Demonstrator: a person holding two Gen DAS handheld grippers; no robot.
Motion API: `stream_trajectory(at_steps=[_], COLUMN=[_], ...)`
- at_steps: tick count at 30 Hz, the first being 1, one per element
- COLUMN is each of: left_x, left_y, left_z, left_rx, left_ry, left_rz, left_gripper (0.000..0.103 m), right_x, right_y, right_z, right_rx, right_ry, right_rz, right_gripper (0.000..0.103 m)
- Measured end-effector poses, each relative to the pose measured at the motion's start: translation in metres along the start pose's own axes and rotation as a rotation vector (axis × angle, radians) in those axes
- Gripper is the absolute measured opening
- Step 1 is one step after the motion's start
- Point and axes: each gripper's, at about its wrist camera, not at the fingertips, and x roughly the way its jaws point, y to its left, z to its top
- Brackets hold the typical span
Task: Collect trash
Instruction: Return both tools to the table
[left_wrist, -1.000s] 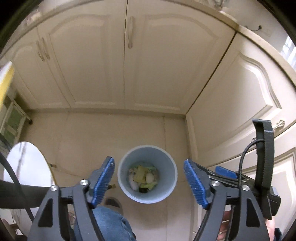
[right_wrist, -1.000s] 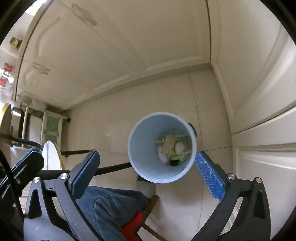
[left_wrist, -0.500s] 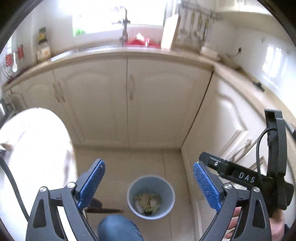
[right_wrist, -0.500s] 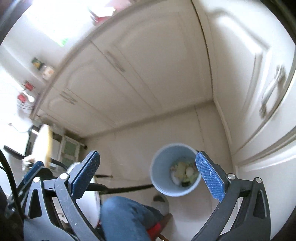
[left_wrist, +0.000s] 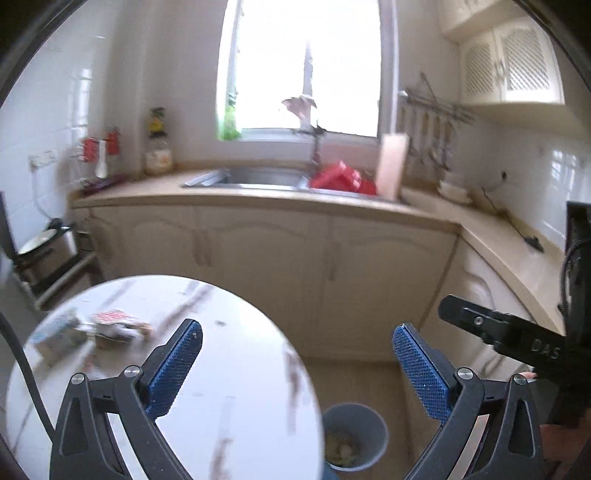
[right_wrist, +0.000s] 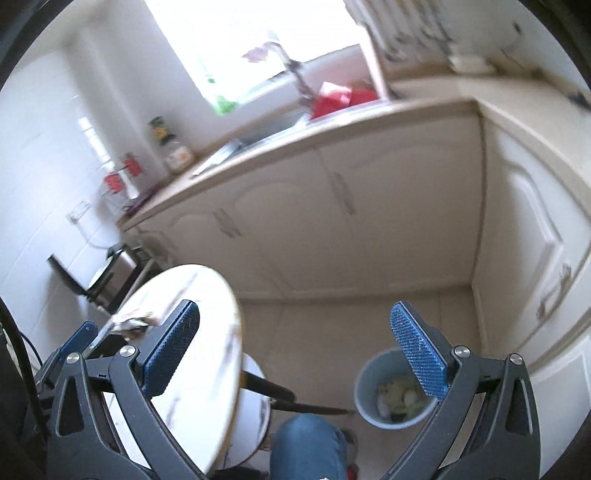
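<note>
You have two grippers in view: the left gripper (left_wrist: 297, 365) and the right gripper (right_wrist: 294, 349), each with two blue pads and nothing between them. One round white table (left_wrist: 236, 398). One grey bin (right_wrist: 365, 387) on the floor, several scraps inside, too blurred to count. On the table, about two or three wrappers (left_wrist: 110, 326), smeared by motion. One sink (left_wrist: 255, 179), one faucet (left_wrist: 314, 147), one cutting board (left_wrist: 393, 164), one jar (left_wrist: 159, 158).
</note>
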Motion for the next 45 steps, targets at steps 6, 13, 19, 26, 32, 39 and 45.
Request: stream_trajectory(at_steps=[6, 13, 19, 26, 32, 39, 45], left_x=[-0.058, -0.121, -0.163, -0.189, -0.202, -0.196, -0.172], left_y=[0.048, 0.091, 0.109, 0.111, 0.107, 0.104, 0.112], left_z=[-0.020, -0.039, -0.045, -0.053, -0.054, -0.052, -0.054], left_rx=[-0.055, -0.122, -0.168, -0.222, -0.256, -0.272, -0.288], left_ry=[-0.062, -0.094, -0.117, -0.120, -0.123, -0.112, -0.070], left_rz=[0.101, 0.246, 0.370, 0.460, 0.500, 0.503, 0.493], left_gripper=[0.102, 0.102, 0.102, 0.102, 0.102, 0.102, 0.102], right_x=[-0.015, -0.011, -0.011, -0.001, 0.004, 0.009, 0.025], right_y=[0.086, 0.183, 0.245, 0.296, 0.310, 0.314, 0.306], right_z=[-0.003, -0.020, -0.044, -0.070, -0.080, -0.083, -0.083], right_rx=[-0.137, -0.290, -0.414, -0.517, -0.551, -0.558, -0.556], right_ry=[-0.053, -0.069, -0.081, -0.067, -0.062, -0.051, -0.014], right_rz=[0.062, 0.143, 0.192, 0.225, 0.231, 0.216, 0.180], right_gripper=[0.103, 0.103, 0.103, 0.103, 0.103, 0.103, 0.103])
